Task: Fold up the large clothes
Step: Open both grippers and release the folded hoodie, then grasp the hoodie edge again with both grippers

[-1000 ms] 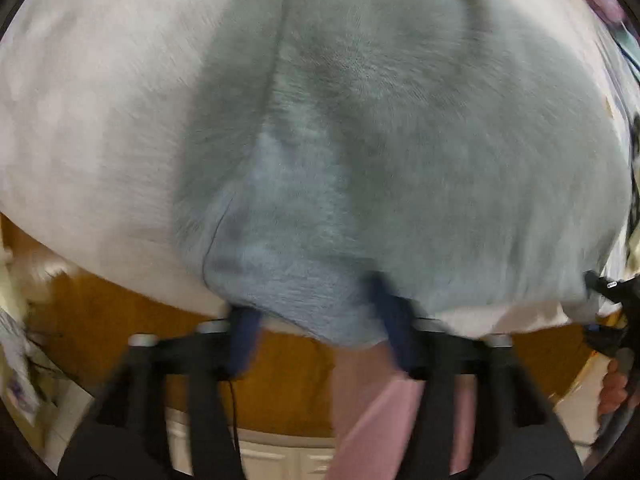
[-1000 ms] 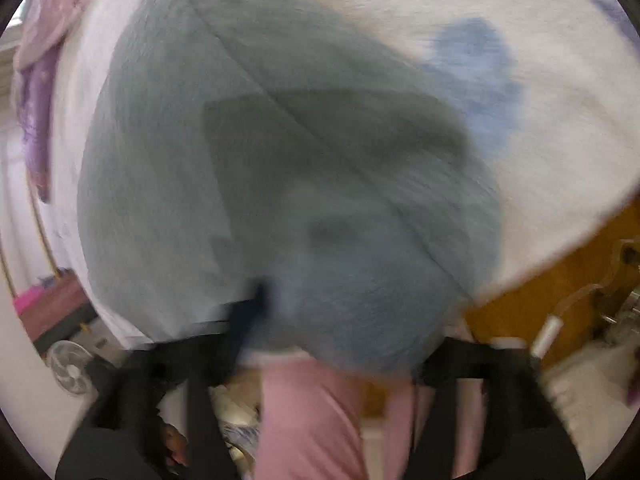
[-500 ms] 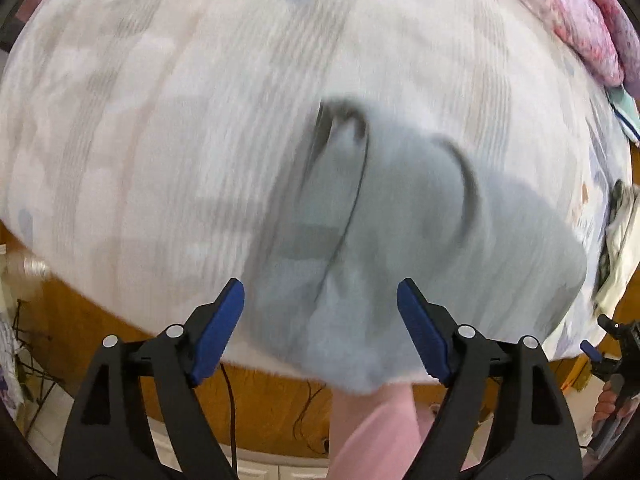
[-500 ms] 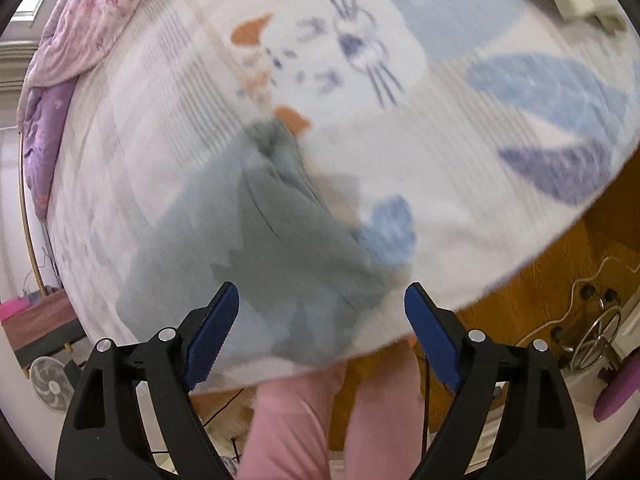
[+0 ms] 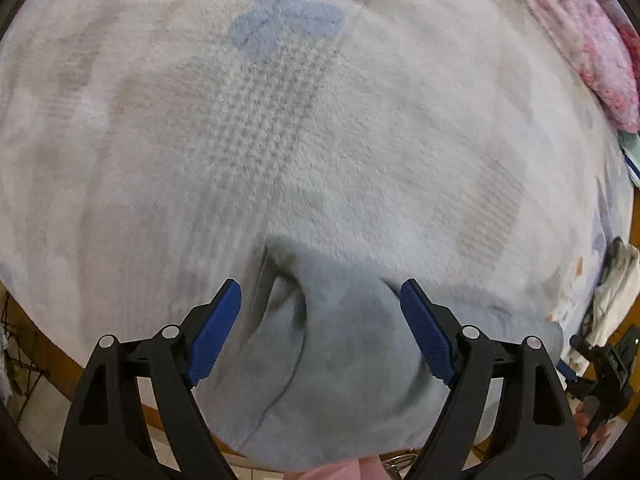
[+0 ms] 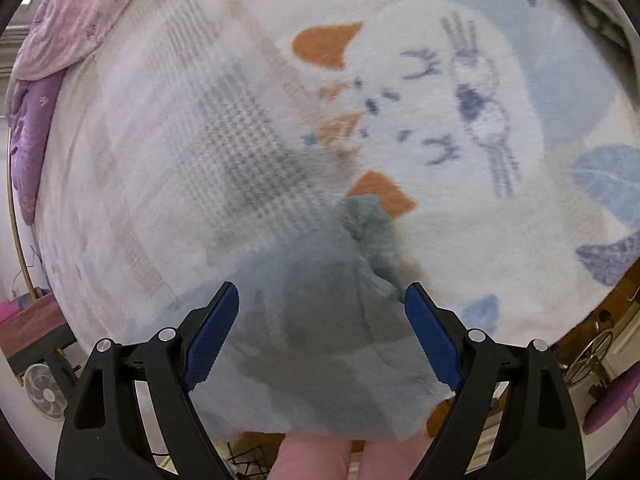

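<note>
A grey-blue fleece garment (image 5: 344, 360) lies bunched at the near edge of the bed, on a fluffy white patterned blanket (image 5: 320, 140). My left gripper (image 5: 320, 320) is open, blue pads apart, hovering over the garment and holding nothing. In the right wrist view the same garment (image 6: 320, 320) lies crumpled near the bed edge, a darker fold (image 6: 372, 224) sticking up. My right gripper (image 6: 322, 324) is open above it, empty.
A pink floral quilt (image 5: 592, 40) lies at the far right of the bed, also in the right wrist view (image 6: 72, 16) at upper left. A white cloth (image 5: 612, 292) hangs at the bed's right edge. A fan (image 6: 44, 392) and purple stool (image 6: 612, 400) stand on the floor.
Both grippers let go of the garment and opened. They pulled back and up, so the garment now lies low on the bed edge and more blanket shows.
</note>
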`<move>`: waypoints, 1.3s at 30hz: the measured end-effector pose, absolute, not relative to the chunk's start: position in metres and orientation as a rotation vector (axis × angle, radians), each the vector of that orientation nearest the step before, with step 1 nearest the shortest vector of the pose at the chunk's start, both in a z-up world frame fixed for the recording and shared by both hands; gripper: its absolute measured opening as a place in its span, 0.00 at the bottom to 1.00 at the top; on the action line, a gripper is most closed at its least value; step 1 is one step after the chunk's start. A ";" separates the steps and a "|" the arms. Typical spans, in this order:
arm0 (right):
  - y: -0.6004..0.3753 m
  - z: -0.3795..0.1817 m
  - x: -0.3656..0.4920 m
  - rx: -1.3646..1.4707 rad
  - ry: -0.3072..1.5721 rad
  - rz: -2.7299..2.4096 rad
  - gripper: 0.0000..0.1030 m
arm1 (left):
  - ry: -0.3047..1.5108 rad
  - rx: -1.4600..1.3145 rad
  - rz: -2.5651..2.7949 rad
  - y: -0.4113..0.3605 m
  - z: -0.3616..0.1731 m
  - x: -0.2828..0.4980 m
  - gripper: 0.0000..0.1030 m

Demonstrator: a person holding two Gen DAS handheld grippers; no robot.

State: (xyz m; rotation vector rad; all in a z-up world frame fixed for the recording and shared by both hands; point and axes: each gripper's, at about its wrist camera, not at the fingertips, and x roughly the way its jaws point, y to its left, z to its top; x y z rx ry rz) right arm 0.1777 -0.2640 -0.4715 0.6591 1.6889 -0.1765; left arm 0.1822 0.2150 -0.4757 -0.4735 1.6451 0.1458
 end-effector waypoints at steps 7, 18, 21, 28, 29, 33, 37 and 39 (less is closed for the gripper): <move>-0.248 -0.506 0.192 0.587 1.779 -0.210 0.79 | 1.741 -0.548 0.187 0.214 -0.521 0.191 0.63; -0.249 -0.467 0.197 0.613 1.628 -0.221 0.25 | 1.633 -0.563 0.122 0.236 -0.475 0.182 0.19; -0.256 -0.449 0.200 0.661 1.590 -0.198 0.24 | 1.586 -0.535 0.114 0.237 -0.448 0.181 0.18; -0.262 -0.406 0.240 0.677 1.479 -0.115 0.24 | 1.477 -0.514 0.095 0.228 -0.394 0.213 0.17; -0.263 -0.399 0.252 0.674 1.458 -0.101 0.24 | 1.464 -0.514 0.091 0.224 -0.391 0.224 0.17; -0.269 -0.383 0.303 0.655 1.380 -0.058 0.25 | 1.386 -0.457 0.074 0.208 -0.373 0.274 0.18; -0.278 -0.396 0.337 0.613 1.415 -0.162 0.41 | 1.378 -0.283 0.119 0.181 -0.379 0.315 0.33; -0.281 -0.387 0.340 0.562 1.368 -0.184 0.61 | 1.371 -0.199 0.160 0.178 -0.382 0.324 0.43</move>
